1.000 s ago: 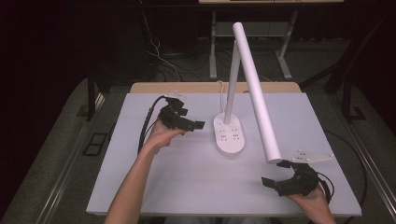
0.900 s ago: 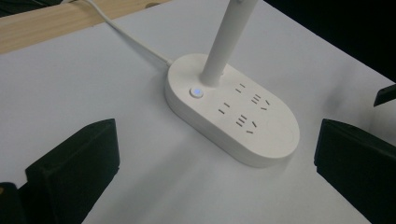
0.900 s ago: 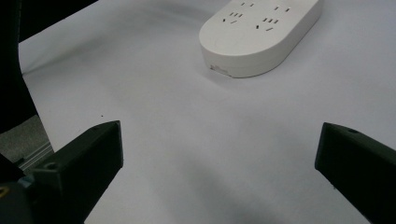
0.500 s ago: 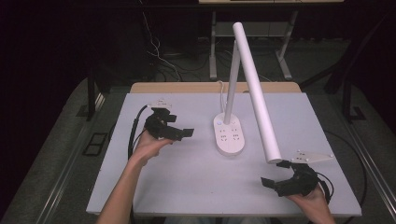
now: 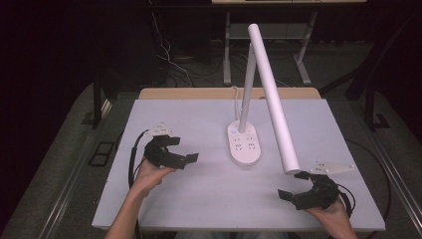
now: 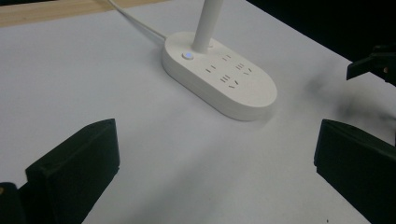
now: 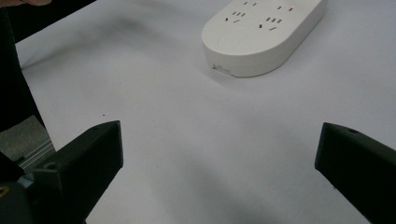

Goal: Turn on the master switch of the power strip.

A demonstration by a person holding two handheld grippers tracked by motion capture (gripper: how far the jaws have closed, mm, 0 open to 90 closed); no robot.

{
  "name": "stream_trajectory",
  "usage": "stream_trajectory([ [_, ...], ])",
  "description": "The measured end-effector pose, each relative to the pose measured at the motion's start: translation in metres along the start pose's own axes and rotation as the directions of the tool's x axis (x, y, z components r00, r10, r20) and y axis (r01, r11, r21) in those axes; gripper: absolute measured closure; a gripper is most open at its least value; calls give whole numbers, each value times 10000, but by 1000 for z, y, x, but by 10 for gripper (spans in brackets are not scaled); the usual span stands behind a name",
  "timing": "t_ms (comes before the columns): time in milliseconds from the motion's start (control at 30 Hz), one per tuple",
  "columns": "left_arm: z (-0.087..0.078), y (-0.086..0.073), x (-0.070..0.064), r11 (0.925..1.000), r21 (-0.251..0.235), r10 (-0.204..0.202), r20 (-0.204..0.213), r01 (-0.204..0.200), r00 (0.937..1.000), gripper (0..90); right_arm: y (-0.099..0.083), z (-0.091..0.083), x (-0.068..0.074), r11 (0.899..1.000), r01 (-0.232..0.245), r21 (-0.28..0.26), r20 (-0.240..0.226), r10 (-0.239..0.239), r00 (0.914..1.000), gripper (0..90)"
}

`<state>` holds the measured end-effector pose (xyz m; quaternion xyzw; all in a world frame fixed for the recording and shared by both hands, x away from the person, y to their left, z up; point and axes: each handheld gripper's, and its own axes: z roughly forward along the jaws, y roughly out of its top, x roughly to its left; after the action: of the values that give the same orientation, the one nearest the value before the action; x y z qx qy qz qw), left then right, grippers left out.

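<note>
Both wide-open, empty grippers, left and right, face the desk lamp, likely rigid, smooth, bottom-heavy; grip its thin upright post.

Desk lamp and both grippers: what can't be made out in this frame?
- Lamp: whether its light head is lit; the high view shows the tube from above, its underside hidden.
- Lamp base: socket markings too small to read in the left gripper view; its far end is cut off by the top edge in the right gripper view.
- Cord: where it ends, lost in the dark behind the table.
</note>
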<state>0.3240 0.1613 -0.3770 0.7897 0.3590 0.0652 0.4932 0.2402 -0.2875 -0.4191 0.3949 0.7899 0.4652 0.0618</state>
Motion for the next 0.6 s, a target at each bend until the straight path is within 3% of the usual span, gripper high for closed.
stream_trajectory([
  [600,-23,-50,-21,9974,-633,-365,-152,355,9992,0,2,3,4,9999,92,61,-134,-91,9999,5],
])
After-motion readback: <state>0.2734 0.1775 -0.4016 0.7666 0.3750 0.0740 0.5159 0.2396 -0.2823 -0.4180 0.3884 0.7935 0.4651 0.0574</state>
